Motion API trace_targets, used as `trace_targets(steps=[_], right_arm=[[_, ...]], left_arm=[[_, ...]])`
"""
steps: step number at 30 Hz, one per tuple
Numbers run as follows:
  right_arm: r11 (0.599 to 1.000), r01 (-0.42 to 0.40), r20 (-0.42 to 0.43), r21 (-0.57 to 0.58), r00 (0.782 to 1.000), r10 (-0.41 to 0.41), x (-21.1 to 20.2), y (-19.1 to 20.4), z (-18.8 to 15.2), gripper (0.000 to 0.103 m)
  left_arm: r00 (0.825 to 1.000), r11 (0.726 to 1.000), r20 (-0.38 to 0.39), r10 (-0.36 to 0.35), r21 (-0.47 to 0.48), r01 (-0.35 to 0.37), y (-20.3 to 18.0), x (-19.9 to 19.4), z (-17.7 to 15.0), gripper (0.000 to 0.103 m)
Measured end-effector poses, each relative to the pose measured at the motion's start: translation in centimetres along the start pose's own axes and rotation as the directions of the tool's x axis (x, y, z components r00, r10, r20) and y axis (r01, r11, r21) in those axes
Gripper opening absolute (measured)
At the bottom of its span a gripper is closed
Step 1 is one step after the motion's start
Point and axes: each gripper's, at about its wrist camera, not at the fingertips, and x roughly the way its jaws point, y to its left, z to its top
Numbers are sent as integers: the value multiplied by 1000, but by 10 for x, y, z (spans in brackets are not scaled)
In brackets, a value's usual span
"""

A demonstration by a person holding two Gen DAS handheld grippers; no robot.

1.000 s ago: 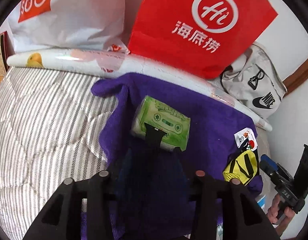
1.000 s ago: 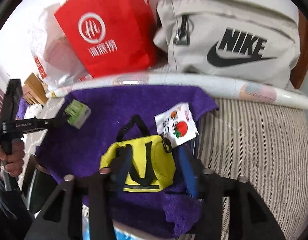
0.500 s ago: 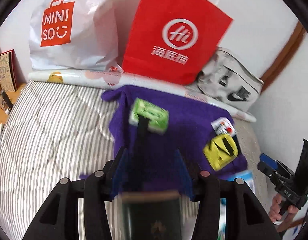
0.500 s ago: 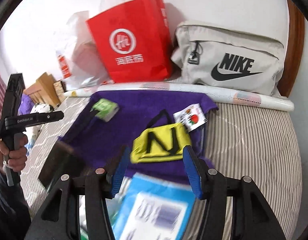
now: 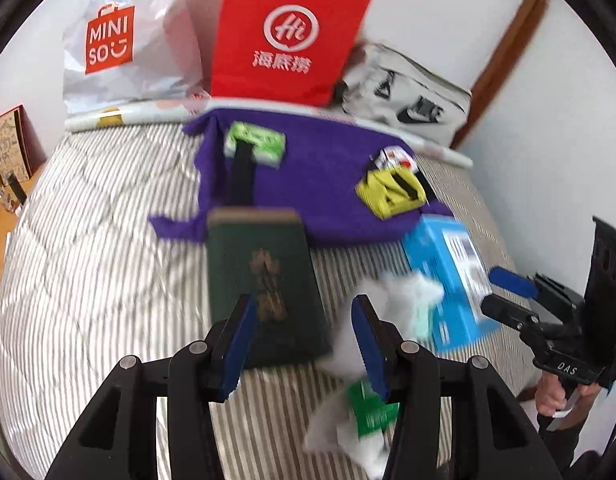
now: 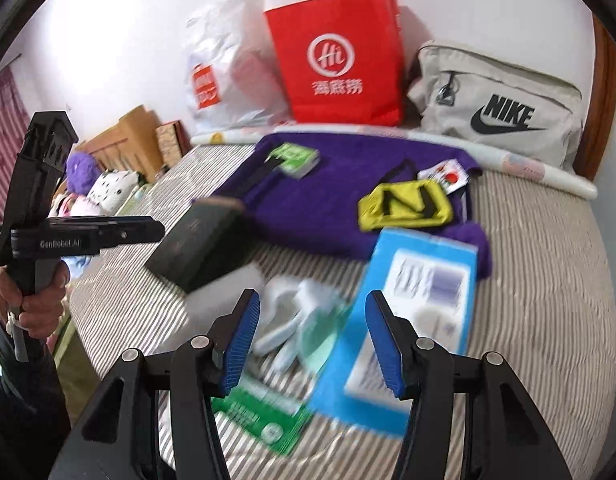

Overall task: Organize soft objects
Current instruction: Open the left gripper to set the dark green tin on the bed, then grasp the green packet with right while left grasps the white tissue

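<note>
A purple towel (image 5: 320, 184) lies spread on the striped bed. On it rest a green tissue pack (image 5: 255, 144), a yellow pouch (image 5: 390, 190) and a small snack packet (image 5: 394, 156). My left gripper (image 5: 303, 308) hovers open over a dark green book (image 5: 263, 276), holding nothing. My right gripper (image 6: 312, 304) is open too, above white gloves (image 6: 295, 320) and a blue box (image 6: 412, 312). The right wrist view shows the towel (image 6: 320, 200), the pouch (image 6: 406, 202) and the left gripper (image 6: 107, 232) held in a hand.
A red paper bag (image 6: 340, 60), a white shopping bag (image 5: 119, 48) and a grey Nike bag (image 6: 496, 108) stand along the wall behind a rolled mat (image 5: 147, 114). A green card packet (image 6: 259, 412) lies near me. Plush toys (image 6: 99, 184) sit at the left.
Both grippers have pulled back and risen away from the purple towel. The book, blue box and gloves have come into view below them. The pack and pouch stay on the towel.
</note>
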Motion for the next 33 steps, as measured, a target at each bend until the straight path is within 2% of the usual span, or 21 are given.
trace_targets(steps=[3,6,12,20,22,23,26,31,32,33], right_arm=[[1000,-22,-15,-5,1000,22,-2,12,-17,55],[998,-65,-28,-12,998,64,0,20,-33,61],[989,-118,-81,-91,991,111,18,43,-67,62],[952,-75,-159,-297,987,28,42,57,-87,64],[932,-80,-176,-355,984,17,46,60,-90,73],[921,-73,-175,-382,985,6,48,63,-91,74],[898,-49,-169,-438,985,-28,56,66,-89,74],[863,-67,-166,-500,986,-20,64,77,-88,74],[856,-63,-156,-512,987,-21,64,79,-90,72],[852,-63,-151,-519,988,-20,64,80,-91,63]], left_arm=[[999,1000,-30,-9,30,10,-7,-1,-23,47],[998,999,-56,-20,36,22,-10,-1,-45,47],[998,1000,-62,-20,-12,19,3,-3,-78,48],[998,1000,-53,-22,-12,21,15,-9,-100,48],[998,1000,-57,-29,-14,28,15,-8,-102,48],[998,999,-60,-37,-11,36,15,-8,-103,48],[997,999,-65,-48,-12,48,15,-5,-104,48],[996,998,-73,-56,-9,55,16,-1,-106,48],[996,998,-73,-58,-6,58,16,0,-106,48],[996,998,-73,-59,-6,59,17,0,-107,48]])
